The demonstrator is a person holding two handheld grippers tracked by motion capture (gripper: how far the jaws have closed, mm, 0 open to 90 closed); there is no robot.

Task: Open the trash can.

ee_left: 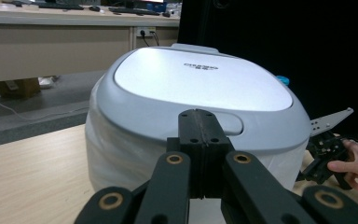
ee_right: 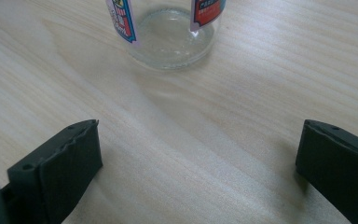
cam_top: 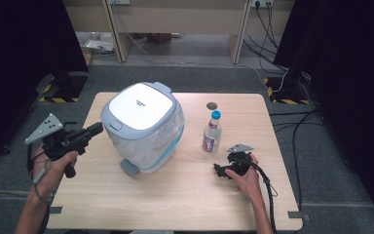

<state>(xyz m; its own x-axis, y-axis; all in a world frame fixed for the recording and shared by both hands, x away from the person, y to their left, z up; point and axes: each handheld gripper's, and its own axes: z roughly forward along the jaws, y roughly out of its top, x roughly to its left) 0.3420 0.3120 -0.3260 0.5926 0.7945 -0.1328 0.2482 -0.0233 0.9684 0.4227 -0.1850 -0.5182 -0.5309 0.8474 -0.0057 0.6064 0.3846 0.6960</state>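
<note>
A white and grey lidded bin (cam_top: pixel 141 122) with a clear bag liner stands on the left half of the wooden table (cam_top: pixel 175 200). My left gripper (cam_top: pixel 95 129) is shut with nothing in it and hovers at lid height just left of the bin. In the left gripper view its tips (ee_left: pixel 204 119) point at the front rim of the bin's lid (ee_left: pixel 200 79). A clear bottle (cam_top: pixel 212 131) with a blue cap stands upright to the right of the bin. My right gripper (cam_top: pixel 222 168) rests on the table just in front of the bottle. It stands open (ee_right: pixel 199 126) toward the bottle's base (ee_right: pixel 172 37).
A grey pedal (cam_top: pixel 129 167) sticks out at the bin's foot toward the near edge. A small dark round thing (cam_top: pixel 212 105) lies near the table's far edge. The other hand and its gripper (ee_left: pixel 328 156) show past the bin. Cables (cam_top: pixel 292 126) trail on the floor at the right.
</note>
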